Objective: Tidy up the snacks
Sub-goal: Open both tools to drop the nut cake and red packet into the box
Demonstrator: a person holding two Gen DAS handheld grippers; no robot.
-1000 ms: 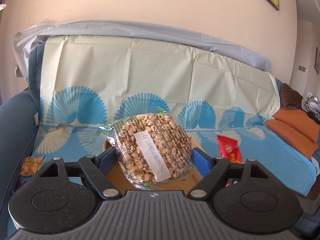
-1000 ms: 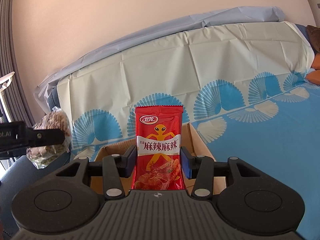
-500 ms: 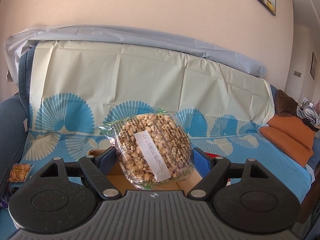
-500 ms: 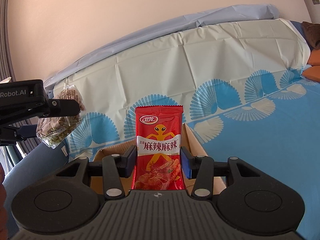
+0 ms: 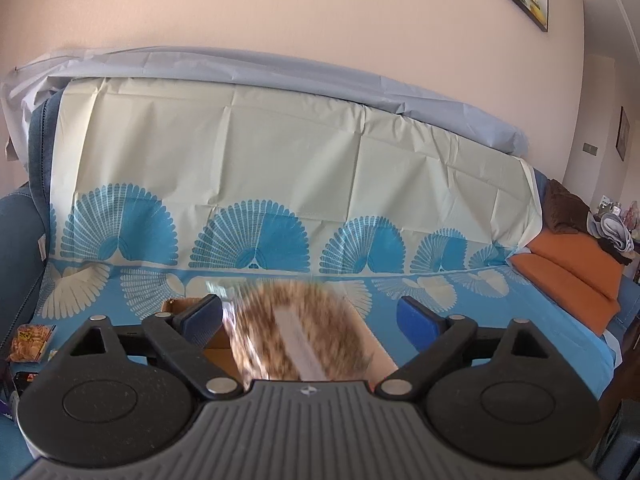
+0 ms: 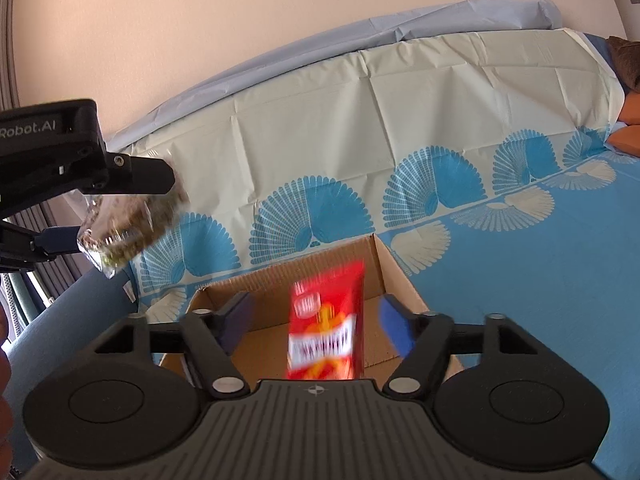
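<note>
both grippers (image 5: 310, 316) (image 6: 316, 320) now spread, snacks (image 5: 298, 340) (image 6: 326, 336) dropping blurred; cardboard box (image 6: 280, 284) on blue-patterned sofa cover (image 5: 280, 184).

Bright daylight, fisheye-bent edges, both snack bags (image 5: 298, 334) motion-blurred

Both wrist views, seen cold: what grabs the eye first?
In the right wrist view, a blurred red snack packet drops between the open right gripper fingers toward the open cardboard box on the sofa. In the left wrist view, a blurred clear bag of puffed snacks falls between the open left gripper fingers. Behind both hangs a cream sofa cover printed with blue fans.
</note>
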